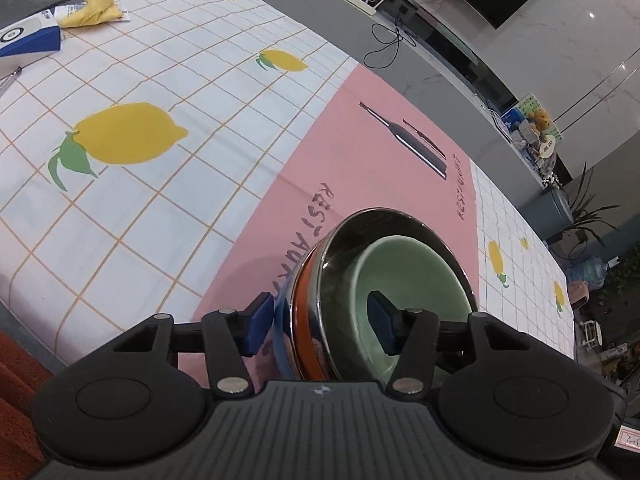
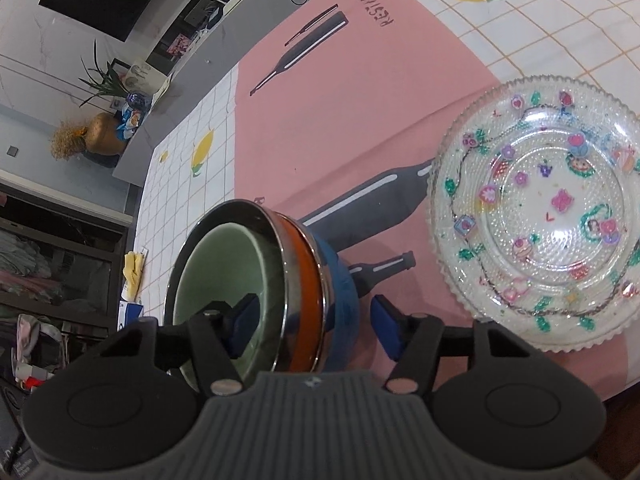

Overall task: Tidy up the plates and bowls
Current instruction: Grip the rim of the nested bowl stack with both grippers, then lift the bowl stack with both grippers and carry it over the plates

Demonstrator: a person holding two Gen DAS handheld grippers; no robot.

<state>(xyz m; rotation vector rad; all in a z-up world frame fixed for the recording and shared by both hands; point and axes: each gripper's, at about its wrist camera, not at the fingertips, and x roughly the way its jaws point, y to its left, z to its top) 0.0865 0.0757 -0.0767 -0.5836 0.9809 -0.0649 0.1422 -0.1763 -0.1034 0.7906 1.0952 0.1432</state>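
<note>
A stack of nested bowls stands on the pink mat: a green bowl [image 1: 404, 276] inside a steel bowl [image 1: 340, 248], over an orange one [image 1: 304, 320] and a blue one [image 2: 340, 280]. My left gripper [image 1: 320, 322] straddles the stack's near rim, one pad outside and one pad inside the green bowl, jaws apart. My right gripper [image 2: 316, 326] straddles the same stack [image 2: 224, 276] from the other side, one pad inside the green bowl, one outside by the blue bowl. A clear glass plate [image 2: 540, 212] with coloured stickers lies to the right of the stack.
The pink mat [image 1: 360, 160] lies on a lemon-print tablecloth [image 1: 160, 80]. A yellow cloth [image 1: 94, 10] and a blue-white box [image 1: 28, 38] sit at the far left. A grey counter with cables [image 1: 384, 44] runs behind the table.
</note>
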